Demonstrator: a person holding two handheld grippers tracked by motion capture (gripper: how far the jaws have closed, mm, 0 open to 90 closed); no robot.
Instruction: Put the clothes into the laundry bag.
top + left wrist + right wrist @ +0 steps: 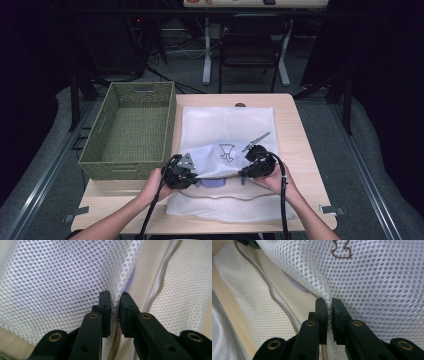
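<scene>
White mesh bag (227, 131) flat on wooden table (300, 130), centre-right, just right of green woven basket (131, 131). Small dark printed mark (226, 151) on bag's upper layer. Left gripper (186, 172) at bag's near-left, right gripper (254, 167) at near-right, both at upper layer's near edge. Left gripper view: jaws pinching fold of mesh (75, 277). Right gripper view: jaws pressed on mesh edge (372, 285), printed mark just beyond. Upper layer raised off lower layer; purple patch (216, 182) visible in gap between grippers.
</scene>
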